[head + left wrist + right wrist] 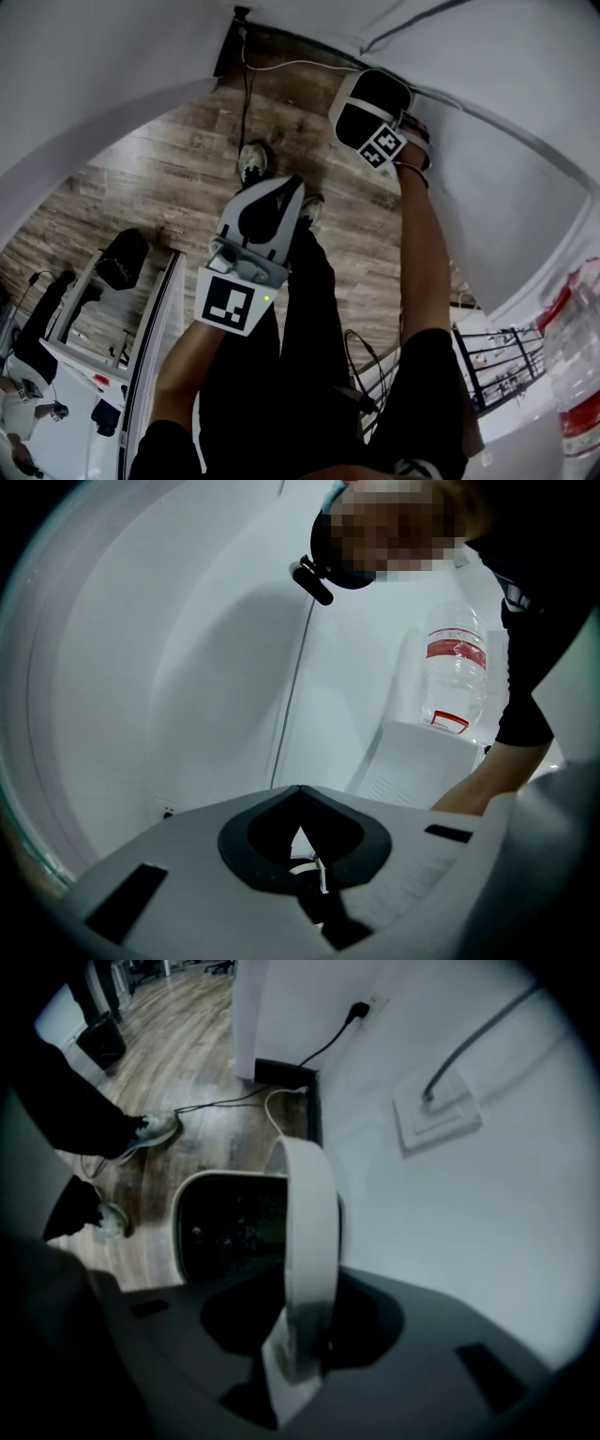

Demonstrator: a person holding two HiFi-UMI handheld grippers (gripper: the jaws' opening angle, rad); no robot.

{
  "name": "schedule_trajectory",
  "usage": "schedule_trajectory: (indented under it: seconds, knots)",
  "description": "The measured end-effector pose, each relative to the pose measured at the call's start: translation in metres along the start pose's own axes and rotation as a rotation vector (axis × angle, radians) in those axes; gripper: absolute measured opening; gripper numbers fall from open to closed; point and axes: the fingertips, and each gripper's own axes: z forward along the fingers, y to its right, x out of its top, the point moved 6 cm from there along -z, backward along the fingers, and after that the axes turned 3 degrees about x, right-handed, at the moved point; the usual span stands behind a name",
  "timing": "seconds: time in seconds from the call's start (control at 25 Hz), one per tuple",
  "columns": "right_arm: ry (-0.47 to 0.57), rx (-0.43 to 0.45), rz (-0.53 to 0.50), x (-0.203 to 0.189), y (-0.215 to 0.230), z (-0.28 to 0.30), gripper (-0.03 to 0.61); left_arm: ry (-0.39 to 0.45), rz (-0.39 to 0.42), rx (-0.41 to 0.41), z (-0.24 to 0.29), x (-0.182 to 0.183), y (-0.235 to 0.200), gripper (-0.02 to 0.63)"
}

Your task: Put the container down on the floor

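The right gripper points steeply down beside the wall, at about 1 o'clock in the head view. Its jaws stand spread with the white rim of the container upright between them. Dark gaps show on either side of the rim, so the pads do not seem to press on it. The container, dark inside and open at the top, sits at the foot of the wall on the wooden floor, and its body reaches toward 9 o'clock from the jaws in the right gripper view. Its base is hidden, so I judge rather than see that it rests there. The left gripper is held in front of the person's legs, jaws pressed together on nothing, and takes no part. By this reading the task is nearly done: the container is down and the grip is loosed. What is left is to lift the right gripper clear of the rim without catching it and tipping the container.
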Motion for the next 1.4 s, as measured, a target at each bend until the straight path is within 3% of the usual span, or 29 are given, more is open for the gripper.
schedule_trajectory:
  seconds: [0.32, 0.48, 0.68, 0.92, 1.08, 1.2, 1.4]
  knots:
    - [0.013, -0.028, 0.049, -0.005, -0.003, -0.021, 0.181, 0.014, 0.036, -0.003, -0.009, 0.011, 0.011, 0.029]
    - [0.052, -0.071, 0.136, -0.006, -0.005, -0.05, 0.181, 0.015, 0.059, -0.006, -0.023, 0.02, 0.02, 0.029]
    - [0.182, -0.143, 0.325, -0.007, -0.01, -0.115, 0.174, 0.042, 0.055, 0.002, -0.047, 0.042, 0.038, 0.029]
    - [0.35, -0.158, 0.575, -0.028, -0.037, -0.254, 0.072, 0.097, 0.032, 0.026, -0.105, 0.089, 0.08, 0.029]
    - [0.462, -0.114, 0.817, -0.048, -0.041, -0.324, 0.041, 0.119, 0.047, 0.022, -0.126, 0.115, 0.098, 0.029]
    - [0.599, -0.095, 0.984, -0.061, -0.036, -0.382, 0.034, 0.141, 0.113, -0.011, -0.145, 0.127, 0.117, 0.029]
    - [0.799, 0.028, 1.158, -0.078, -0.027, -0.467, 0.032, 0.143, 0.172, -0.029, -0.177, 0.149, 0.155, 0.029]
